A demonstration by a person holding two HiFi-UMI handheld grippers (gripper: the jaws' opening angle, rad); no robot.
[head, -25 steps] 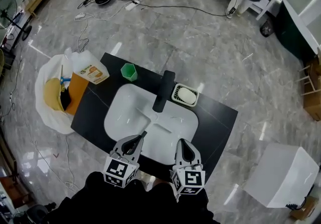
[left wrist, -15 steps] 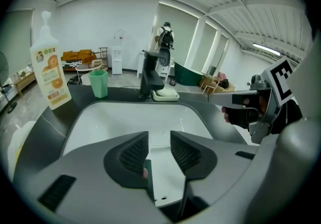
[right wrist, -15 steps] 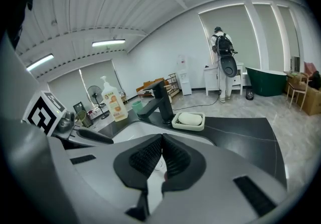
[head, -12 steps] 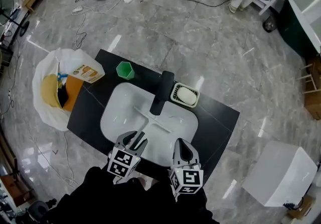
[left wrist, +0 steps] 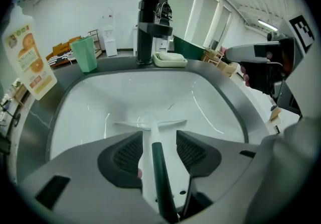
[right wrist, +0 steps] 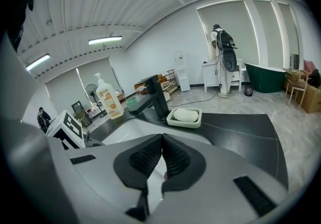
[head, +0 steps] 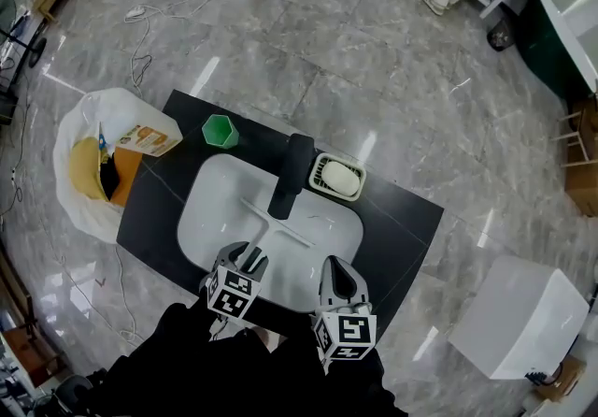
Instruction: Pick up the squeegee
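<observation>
The squeegee lies in the white sink, its white blade across the basin floor and its handle running back toward me. In the left gripper view the squeegee has a white neck and a dark green handle that passes between the jaws. My left gripper hangs low over the sink's near side. Its jaws are opening, and the pads stand clear of the handle on both sides. My right gripper is shut and empty above the near right rim.
A black faucet stands at the sink's far side, with a soap dish to its right. A green cup and an orange-labelled bottle sit on the dark counter's left. A white-lined bin stands beside the counter.
My left gripper has dropped toward the sink and tipped downward, and its jaws have gone from shut to wide apart. The right gripper has sunk a little.
</observation>
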